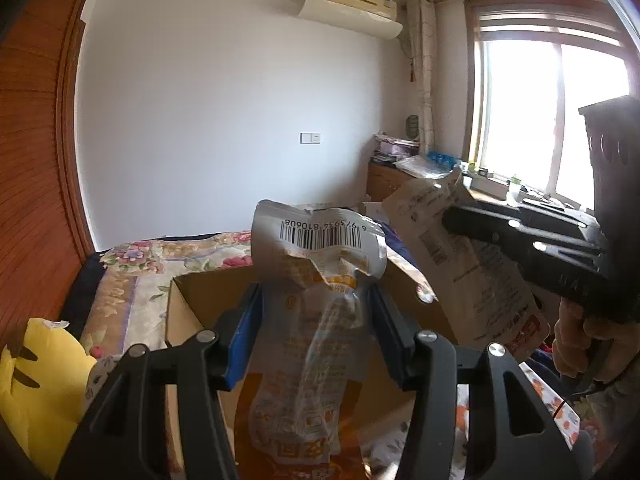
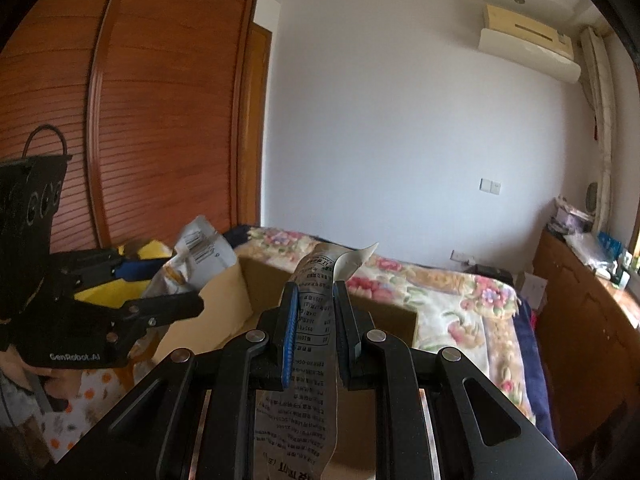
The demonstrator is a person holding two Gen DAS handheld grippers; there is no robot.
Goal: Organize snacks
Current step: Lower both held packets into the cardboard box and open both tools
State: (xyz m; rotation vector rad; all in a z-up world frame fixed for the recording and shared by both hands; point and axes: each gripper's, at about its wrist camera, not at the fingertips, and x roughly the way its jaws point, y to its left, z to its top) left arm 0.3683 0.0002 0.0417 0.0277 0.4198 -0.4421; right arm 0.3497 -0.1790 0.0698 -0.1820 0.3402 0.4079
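Note:
My left gripper [image 1: 316, 316] is shut on an orange and white snack bag [image 1: 316, 264] with a barcode on top, held upright above an open cardboard box [image 1: 188, 304]. My right gripper [image 2: 316, 312] is shut on a pale snack bag [image 2: 316, 320] with black print, held edge-on over the same box [image 2: 224, 308]. In the left wrist view the right gripper [image 1: 448, 220] and its pale bag [image 1: 472, 264] are at the right of the box. In the right wrist view the left gripper [image 2: 188, 300] and its bag [image 2: 200, 256] are at the left.
The box stands on a bed with a floral cover [image 2: 440, 292]. A yellow cushion [image 1: 40, 384] lies left of the box. A wooden wardrobe [image 2: 160, 120] is on the left. A low wooden cabinet [image 2: 580, 312] with clutter runs under the window [image 1: 552, 120] on the right.

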